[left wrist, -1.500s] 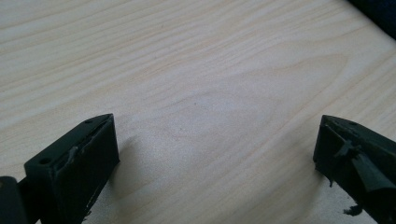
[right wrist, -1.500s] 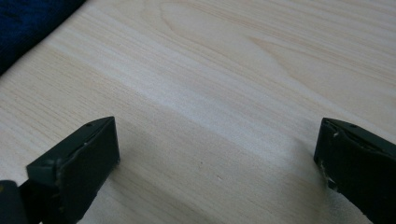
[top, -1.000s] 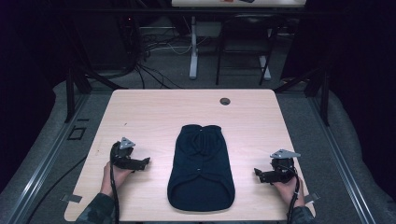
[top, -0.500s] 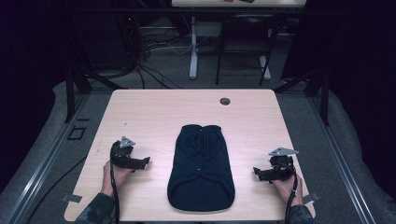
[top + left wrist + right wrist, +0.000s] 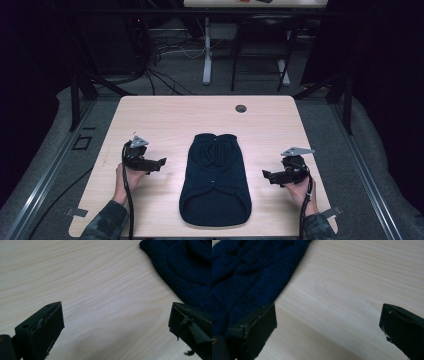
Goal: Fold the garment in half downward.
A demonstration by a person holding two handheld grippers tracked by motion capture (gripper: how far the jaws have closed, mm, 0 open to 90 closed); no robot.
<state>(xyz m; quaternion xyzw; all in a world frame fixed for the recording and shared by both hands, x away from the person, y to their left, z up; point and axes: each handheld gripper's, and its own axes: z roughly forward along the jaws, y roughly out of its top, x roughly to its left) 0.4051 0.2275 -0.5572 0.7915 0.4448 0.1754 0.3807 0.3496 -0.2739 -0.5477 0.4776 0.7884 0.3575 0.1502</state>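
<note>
high view: dark navy knit sweater (image 5: 215, 182) lies flat mid tabletop (image 5: 165, 120), left tool (image 5: 159, 163) & right tool (image 5: 266, 174) beside it, apart. prob soft, light, floppy; pinch hem or side edges. far half of tabletop bare.
left gripper view: jaws spread, empty.
right gripper view: same, knit near one jaw.

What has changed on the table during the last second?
Almost nothing. The right gripper shifted very slightly; nothing was taken or released. The left gripper, the dark blue sweater and the table stayed as they were. Both grippers are open, with the sweater between them.
</note>
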